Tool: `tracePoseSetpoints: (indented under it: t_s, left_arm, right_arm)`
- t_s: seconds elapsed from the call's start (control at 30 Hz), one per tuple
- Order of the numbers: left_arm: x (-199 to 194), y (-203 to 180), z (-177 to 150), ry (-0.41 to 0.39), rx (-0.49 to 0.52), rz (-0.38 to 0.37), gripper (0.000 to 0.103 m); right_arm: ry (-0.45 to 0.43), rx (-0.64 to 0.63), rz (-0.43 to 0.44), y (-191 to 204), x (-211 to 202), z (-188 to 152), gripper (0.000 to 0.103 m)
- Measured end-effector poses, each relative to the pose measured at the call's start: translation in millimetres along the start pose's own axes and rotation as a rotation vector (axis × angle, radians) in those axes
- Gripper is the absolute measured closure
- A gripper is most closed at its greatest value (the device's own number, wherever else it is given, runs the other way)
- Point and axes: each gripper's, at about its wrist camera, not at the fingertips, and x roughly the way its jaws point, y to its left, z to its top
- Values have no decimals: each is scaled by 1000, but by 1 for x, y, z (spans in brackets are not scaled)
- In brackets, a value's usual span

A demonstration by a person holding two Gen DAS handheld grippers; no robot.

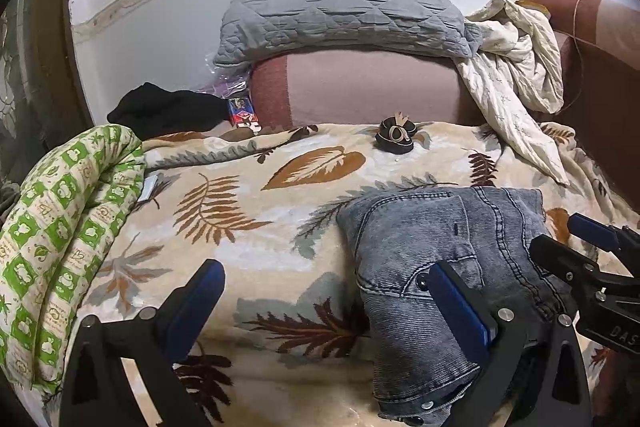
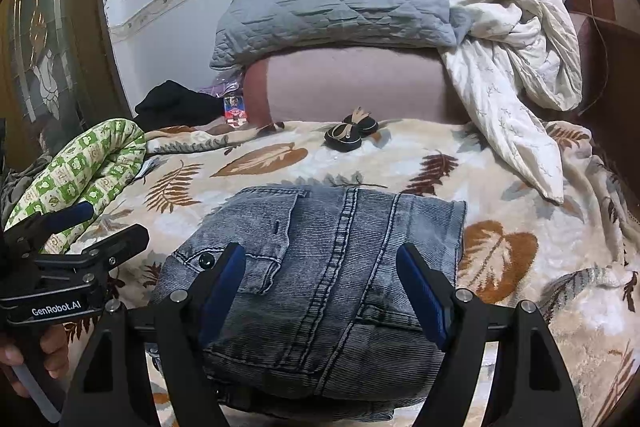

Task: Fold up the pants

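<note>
- Nearest the lens, the right gripper (image 2: 320, 291) is hovering with fingers spread wide above the folded jeans (image 2: 320, 291), gripping nothing; its base is hiding the jeans' near edge.
- Left of the denim, the left gripper (image 1: 324, 307) is likewise gaping open, one finger (image 1: 460, 303) overlapping the fabric; whether it is touching is unclear.
- Beneath, the leaf-print blanket (image 1: 248, 227) is carrying the bundle.
- Farther back, a small dark object (image 2: 350, 133) is lying, too small to identify.
- Beyond, a grey pillow (image 2: 332, 3) is leaning on the wall.
</note>
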Motion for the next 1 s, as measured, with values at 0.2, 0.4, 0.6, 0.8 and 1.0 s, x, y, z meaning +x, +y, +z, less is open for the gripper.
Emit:
tracePoseSetpoints:
  t_s: [0.2,0.4,0.6,0.8,1.0]
  left_arm:
    - [-1,-2,0,1,4,-1,0]
    - [-1,-3,-1,2,8,-1,0]
    - [-1,-3,-1,3,9,-4,0]
    - [-2,-4,-1,2,12,-6,0]
    - [-2,-5,-1,3,15,-10,0]
  right_arm:
    - [-4,4,-3,0,-1,0,24]
    - [-4,15,-8,-5,-1,1,24]
    - [-1,13,-7,-6,0,0,24]
    - [3,6,-5,-4,1,0,24]
    - [4,4,-6,-4,1,0,24]
